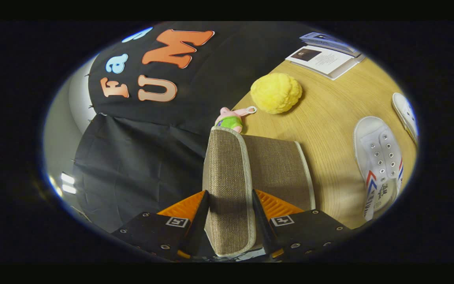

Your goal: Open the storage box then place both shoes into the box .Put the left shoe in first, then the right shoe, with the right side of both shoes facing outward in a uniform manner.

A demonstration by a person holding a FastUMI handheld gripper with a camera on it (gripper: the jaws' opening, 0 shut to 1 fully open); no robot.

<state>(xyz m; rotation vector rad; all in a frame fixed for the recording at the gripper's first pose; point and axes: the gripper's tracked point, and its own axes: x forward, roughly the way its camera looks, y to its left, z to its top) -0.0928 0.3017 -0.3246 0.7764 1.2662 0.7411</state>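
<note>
One claw (pixel 230 213) is closed on the edge of a brown woven fabric lid (pixel 231 177), one finger pressing each side of the panel, which stands raised between them. The lid belongs to one storage box (pixel 280 165), whose matching brown side shows just beyond the fingers, resting on a wooden surface (pixel 329 118). Two white shoes lie on the surface to the right of the box: a near shoe (pixel 378 161) with red and blue stripes, and a far shoe (pixel 405 112), partly cut off. Beyond the box sit one small pink and green toy (pixel 231 119), one fluffy yellow ball (pixel 276 93), and one stack of booklets (pixel 325 55). Nothing lies between the box and the shoes.
</note>
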